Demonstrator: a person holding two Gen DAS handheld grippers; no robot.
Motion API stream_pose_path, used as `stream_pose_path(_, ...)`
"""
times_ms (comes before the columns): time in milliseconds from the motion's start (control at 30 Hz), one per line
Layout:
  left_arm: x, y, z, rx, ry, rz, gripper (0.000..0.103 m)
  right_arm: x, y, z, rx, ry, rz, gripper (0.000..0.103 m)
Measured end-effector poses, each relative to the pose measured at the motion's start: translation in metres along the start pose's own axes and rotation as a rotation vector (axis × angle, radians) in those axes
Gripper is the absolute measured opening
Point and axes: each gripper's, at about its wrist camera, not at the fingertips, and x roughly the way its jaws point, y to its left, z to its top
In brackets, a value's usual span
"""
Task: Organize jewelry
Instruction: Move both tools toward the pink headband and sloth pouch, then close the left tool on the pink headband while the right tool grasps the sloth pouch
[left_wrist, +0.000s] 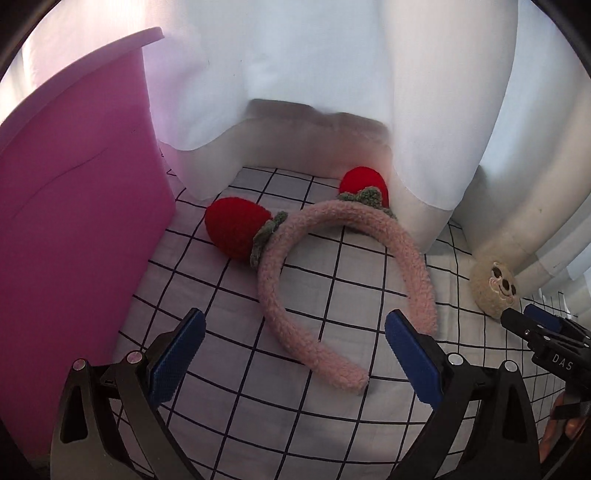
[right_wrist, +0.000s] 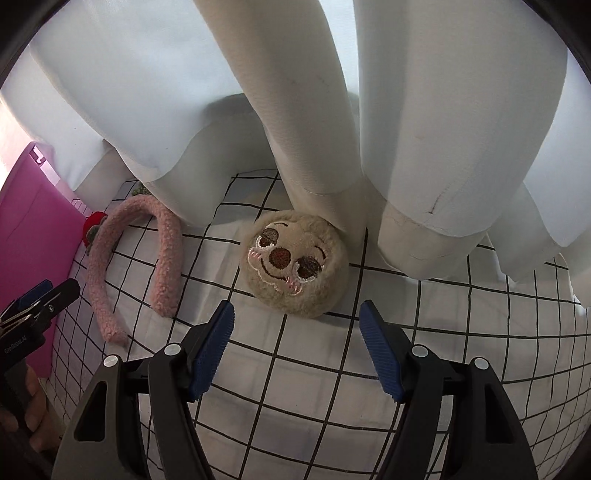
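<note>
1. My left tongs (left_wrist: 295, 354) are spread wide and hold nothing; the near end of the pink headband (left_wrist: 343, 373) lies between the blue pads at lower centre.
2. My right tongs (right_wrist: 295, 347) gape open and empty too, with the plush face (right_wrist: 293, 264) at frame centre, just beyond the tips.
3. The headband rests on the checked cloth (left_wrist: 236, 406), its strawberries (left_wrist: 234, 230) toward the pink box (left_wrist: 74, 221) at left.
4. Risk, as I judge it: the fuzzy band could slip or swing if pinched at its tip.
5. The curtain (right_wrist: 424, 129) drapes over the plush; I might snag fabric while closing.
</note>
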Motion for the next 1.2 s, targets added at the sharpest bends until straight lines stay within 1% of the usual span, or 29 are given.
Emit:
stream_pose_path(133, 0.018, 0.005, 0.005, -0.022, 0.020, 0.013, 0.096, 0.016, 0.004, 0.006, -0.020, 0.023, 0.008, 0.067)
stream_pose_path(300, 0.036, 0.008, 0.008, -0.023, 0.032, 0.044, 0.096, 0.031, 0.007, 0.015, -0.028, 0.031, -0.009, 0.067)
stream_pose_path(433, 0.052, 0.010, 0.012, -0.033, 0.037, 0.073, 0.096, 0.042, 0.008, 0.022, -0.032, 0.031, -0.034, 0.068)
stream_pose_path(600, 0.075, 0.012, 0.016, -0.046, 0.073, 0.093, 0.096, 0.050, 0.009, 0.034, -0.061, 0.014, -0.058, 0.071)
stream_pose_path(633, 0.077, 0.012, 0.017, -0.044, 0.069, 0.101, 0.098, 0.051, 0.010, 0.034, -0.069, 0.010, -0.063, 0.071)
stream_pose_path(767, 0.080, 0.009, 0.021, -0.042, 0.039, 0.104, 0.097, 0.060, 0.017, 0.040, -0.102, -0.001, -0.092, 0.072)
stream_pose_path(900, 0.079, 0.007, 0.024, -0.048, 0.040, 0.104, 0.095, 0.063, 0.022, 0.043, -0.111, -0.004, -0.099, 0.072)
stream_pose_path(933, 0.078, 0.005, 0.025, -0.040, 0.037, 0.099, 0.090, 0.062, 0.023, 0.043, -0.109, -0.004, -0.094, 0.071)
stream_pose_path(967, 0.075, 0.002, 0.024, -0.023, 0.029, 0.091, 0.078, 0.060, 0.025, 0.042, -0.105, -0.003, -0.086, 0.071)
stream_pose_path(1000, 0.071, -0.002, 0.023, -0.003, 0.023, 0.081, 0.071, 0.059, 0.023, 0.041, -0.103, -0.002, -0.079, 0.069)
stream_pose_path(1033, 0.068, -0.005, 0.022, 0.012, 0.021, 0.072, 0.059, 0.055, 0.021, 0.036, -0.102, -0.005, -0.076, 0.066)
stream_pose_path(1067, 0.066, -0.008, 0.021, 0.022, 0.023, 0.073, 0.052, 0.053, 0.021, 0.035, -0.104, -0.008, -0.072, 0.062)
stream_pose_path(1100, 0.065, -0.009, 0.021, 0.022, 0.024, 0.069, 0.048, 0.051, 0.020, 0.033, -0.104, -0.009, -0.064, 0.061)
stream_pose_path(1133, 0.062, -0.009, 0.019, 0.020, 0.024, 0.065, 0.033, 0.048, 0.018, 0.029, -0.100, -0.012, -0.057, 0.061)
stream_pose_path(1167, 0.059, -0.009, 0.018, 0.018, 0.027, 0.067, 0.017, 0.046, 0.017, 0.027, -0.095, -0.016, -0.049, 0.060)
stream_pose_path(1200, 0.057, -0.007, 0.018, 0.014, 0.036, 0.061, 0.013, 0.044, 0.017, 0.025, -0.086, -0.021, -0.041, 0.059)
